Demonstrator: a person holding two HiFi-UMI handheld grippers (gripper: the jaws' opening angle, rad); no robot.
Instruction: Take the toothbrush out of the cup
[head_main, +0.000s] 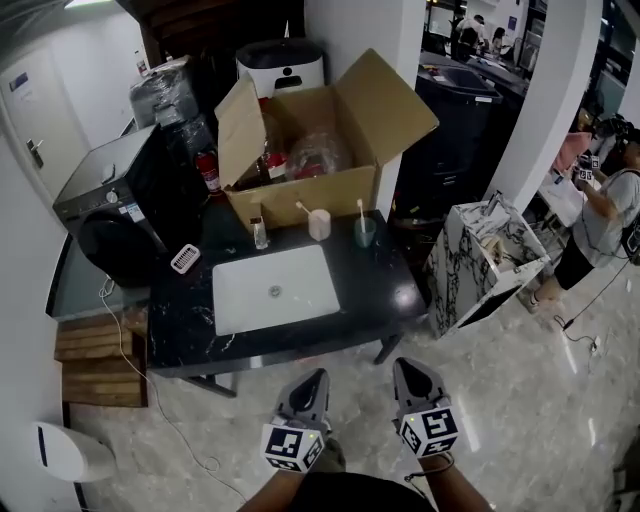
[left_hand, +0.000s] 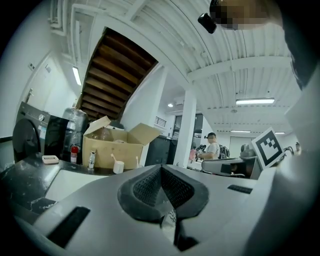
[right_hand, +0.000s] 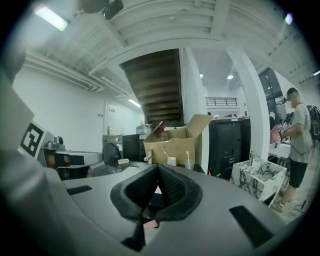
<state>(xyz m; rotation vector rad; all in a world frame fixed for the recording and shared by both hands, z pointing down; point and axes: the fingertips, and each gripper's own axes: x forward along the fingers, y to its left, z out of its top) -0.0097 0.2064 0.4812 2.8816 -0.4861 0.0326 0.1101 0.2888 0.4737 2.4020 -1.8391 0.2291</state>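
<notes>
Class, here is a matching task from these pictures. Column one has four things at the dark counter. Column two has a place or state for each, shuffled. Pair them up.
Column one
1. white cup
2. green cup
3. cardboard box
4. sink

Column two
A. set into the counter, in front of both cups
B. flaps open, behind the cups
C. the right-hand one of the pair
D. the left-hand one of the pair

Pairs: 1-D, 2-C, 3-B, 4-A
</notes>
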